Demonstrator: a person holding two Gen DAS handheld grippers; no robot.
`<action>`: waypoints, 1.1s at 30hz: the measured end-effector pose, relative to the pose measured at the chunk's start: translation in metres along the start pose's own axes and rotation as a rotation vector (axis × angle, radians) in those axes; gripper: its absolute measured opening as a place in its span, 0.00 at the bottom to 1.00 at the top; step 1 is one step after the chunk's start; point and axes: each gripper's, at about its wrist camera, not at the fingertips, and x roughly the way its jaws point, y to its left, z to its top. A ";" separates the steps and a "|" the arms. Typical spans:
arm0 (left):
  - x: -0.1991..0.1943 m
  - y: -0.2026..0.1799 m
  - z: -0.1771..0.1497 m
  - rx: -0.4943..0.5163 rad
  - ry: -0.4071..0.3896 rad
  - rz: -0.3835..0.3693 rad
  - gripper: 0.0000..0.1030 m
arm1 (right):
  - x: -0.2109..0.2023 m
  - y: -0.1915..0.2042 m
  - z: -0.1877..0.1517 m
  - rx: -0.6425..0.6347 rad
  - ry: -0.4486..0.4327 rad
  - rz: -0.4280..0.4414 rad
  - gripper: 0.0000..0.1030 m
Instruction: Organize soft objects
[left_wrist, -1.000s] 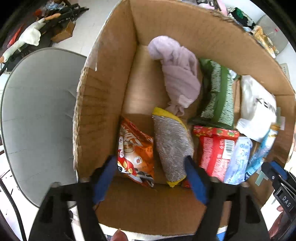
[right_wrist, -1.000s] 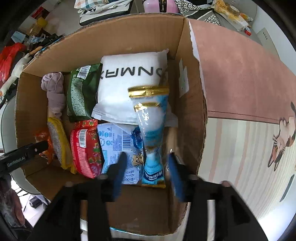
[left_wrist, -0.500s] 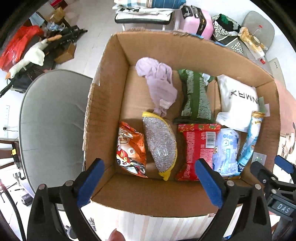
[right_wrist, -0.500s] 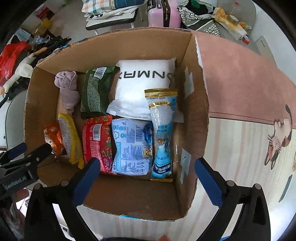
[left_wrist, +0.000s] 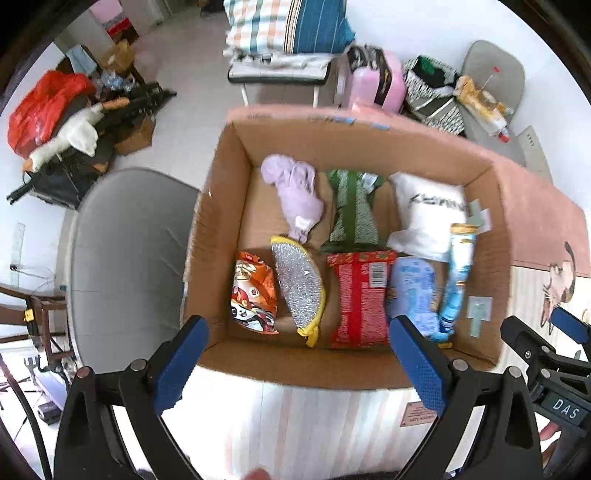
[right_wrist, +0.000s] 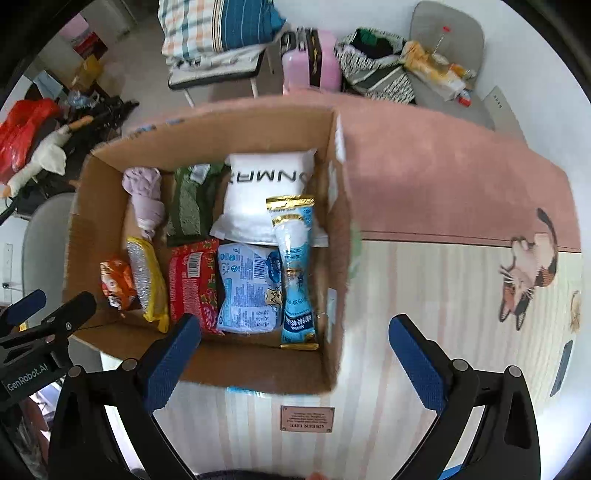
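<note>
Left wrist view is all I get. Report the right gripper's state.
Observer: The right gripper has its jaws wide apart, with nothing held between them.
Operator: Say where it hangs.
Observer: Above the near right corner of the cardboard box, partly over the striped mat.
Operator: Describe the mat beyond the box.
Observer: A cat drawing shows whole on it, to the right of the box.
</note>
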 end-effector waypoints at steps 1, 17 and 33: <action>-0.011 -0.002 -0.003 0.001 -0.023 0.000 0.97 | -0.008 -0.001 -0.004 0.002 -0.011 0.003 1.00; -0.175 -0.018 -0.068 0.014 -0.290 -0.044 0.97 | -0.197 -0.015 -0.092 -0.032 -0.301 0.033 1.00; -0.231 -0.019 -0.105 -0.001 -0.382 -0.039 0.97 | -0.287 -0.025 -0.133 -0.076 -0.423 0.023 1.00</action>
